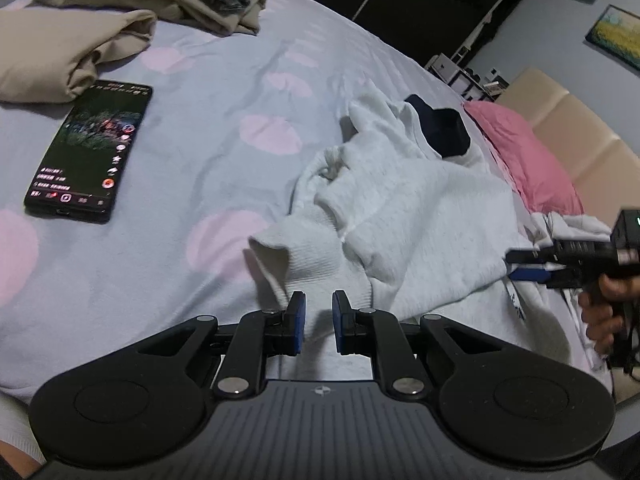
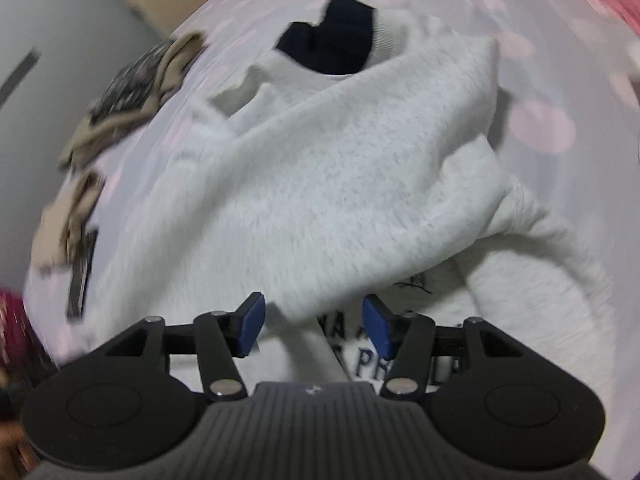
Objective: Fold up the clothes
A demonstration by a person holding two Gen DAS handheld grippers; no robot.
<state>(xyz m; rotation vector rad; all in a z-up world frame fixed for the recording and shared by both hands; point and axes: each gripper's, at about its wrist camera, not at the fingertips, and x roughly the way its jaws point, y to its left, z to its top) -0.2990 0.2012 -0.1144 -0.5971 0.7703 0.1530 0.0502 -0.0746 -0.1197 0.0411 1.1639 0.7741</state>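
1. Left claw sits over the ribbed hem of the white sweatshirt, its pads a narrow gap apart with nothing pinched that I can see;
2. right claw stands apart over the same sweatshirt, cloth lying between its pads, unclamped;
3. sweatshirt lies crumpled on the bed, its dark collar lining showing;
4. I see a phone and beige clothes farther off.

The sweatshirt is light grey with a navy collar lining and dark letters. The bed sheet is pale lilac with pink dots. The pillow is pink.
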